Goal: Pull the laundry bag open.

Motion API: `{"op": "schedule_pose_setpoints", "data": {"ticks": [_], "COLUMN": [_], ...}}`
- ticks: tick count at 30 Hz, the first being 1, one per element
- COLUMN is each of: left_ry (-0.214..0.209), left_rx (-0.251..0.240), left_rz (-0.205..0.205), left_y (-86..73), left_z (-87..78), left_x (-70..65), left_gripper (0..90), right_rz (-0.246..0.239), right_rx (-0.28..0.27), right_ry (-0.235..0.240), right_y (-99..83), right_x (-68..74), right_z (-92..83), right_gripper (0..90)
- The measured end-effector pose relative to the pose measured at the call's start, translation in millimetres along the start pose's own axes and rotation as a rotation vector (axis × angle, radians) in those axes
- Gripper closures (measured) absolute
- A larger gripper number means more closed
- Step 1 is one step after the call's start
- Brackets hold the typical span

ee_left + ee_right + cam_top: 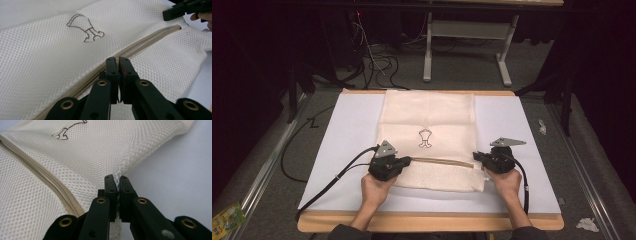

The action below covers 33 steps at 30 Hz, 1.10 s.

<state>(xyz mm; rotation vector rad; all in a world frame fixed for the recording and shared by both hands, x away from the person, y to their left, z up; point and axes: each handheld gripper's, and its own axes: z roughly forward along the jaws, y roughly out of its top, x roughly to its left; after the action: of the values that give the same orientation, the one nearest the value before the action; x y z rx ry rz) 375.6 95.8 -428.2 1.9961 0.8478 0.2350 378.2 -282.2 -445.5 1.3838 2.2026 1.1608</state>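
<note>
Pinching mesh laundry bag (428,142) at both near-side ends, zipper (442,161) running between the claws.
Left claw (119,65) clamped at the zipper's left end; right claw (116,185) clamped on the bag's right edge fabric. Bag lies flat on white-covered counter (342,150), long axis running away from the person; zipper spans claw to claw.

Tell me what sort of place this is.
Probably a lab or recording workspace, not a home: a board-topped table covered in white, a metal-legged workbench behind it, loose cables on the grey floor, and hand-held grippers working a mesh laundry bag.
</note>
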Motion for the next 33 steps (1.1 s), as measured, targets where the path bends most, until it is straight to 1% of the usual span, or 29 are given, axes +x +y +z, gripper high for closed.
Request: {"op": "schedule_pose_setpoints", "data": {"ticks": [2,3,6,7,8,10,12,14,15,16,21,26,33], "left_ry": [0.011,0.011,0.019,0.03,0.019,0.026,0.036,0.048,0.038,0.037,0.051,0.05,0.053], "left_rx": [0.001,-0.001,-0.007,-0.007,-0.013,-0.01,-0.011,-0.015,-0.015,-0.016,-0.019,-0.03,-0.029], "left_rz": [-0.005,-0.012,-0.024,-0.021,-0.031,-0.025,-0.018,-0.02,-0.029,-0.034,-0.038,-0.052,-0.047], "left_y": [-2.2,-3.3,-5.6,-6.0,-6.3,-5.9,-5.7,-6.6,-7.2,-7.9,-9.4,-10.5,-10.4], "left_z": [-3.1,-4.2,-8.3,-11.4,-12.6,-14.4,-16.0,-17.5,-18.3,-18.9,-23.6,-26.6,-27.5], "left_x": [3.9,5.4,9.7,11.9,13.0,13.3,13.8,14.6,15.9,16.8,20.9,23.4,23.7], "left_gripper": [87.3,87.3,87.3,87.3,87.3,87.3,87.3,87.3,87.3,87.3,87.3,87.3,87.3], "right_rz": [-0.002,-0.007,-0.001,-0.001,-0.001,-0.001,-0.008,-0.006,-0.002,0.0,0.0,0.0,0.0], "right_rx": [-0.001,-0.003,0.001,0.0,-0.002,-0.003,-0.002,-0.002,0.0,0.0,0.0,0.001,0.002], "right_ry": [-0.002,-0.002,-0.004,-0.005,-0.006,0.0,-0.007,-0.008,-0.007,-0.007,-0.01,-0.01,-0.011], "right_y": [-0.1,0.0,0.1,0.2,0.3,0.5,0.9,0.7,0.6,0.3,0.3,0.2,0.2], "right_x": [-0.7,-0.9,-0.4,-0.4,-0.5,-0.4,0.3,-0.2,-0.5,-0.9,-1.4,-1.5,-0.9], "right_z": [-0.1,-0.2,-0.4,-0.6,-0.8,-0.7,-0.2,-0.5,-0.7,-0.8,-1.0,-0.9,-0.5], "right_gripper": [88.4,88.4,88.4,88.4,88.4,88.4,88.4,88.4,88.4,88.4,88.4,88.4,88.4]}}
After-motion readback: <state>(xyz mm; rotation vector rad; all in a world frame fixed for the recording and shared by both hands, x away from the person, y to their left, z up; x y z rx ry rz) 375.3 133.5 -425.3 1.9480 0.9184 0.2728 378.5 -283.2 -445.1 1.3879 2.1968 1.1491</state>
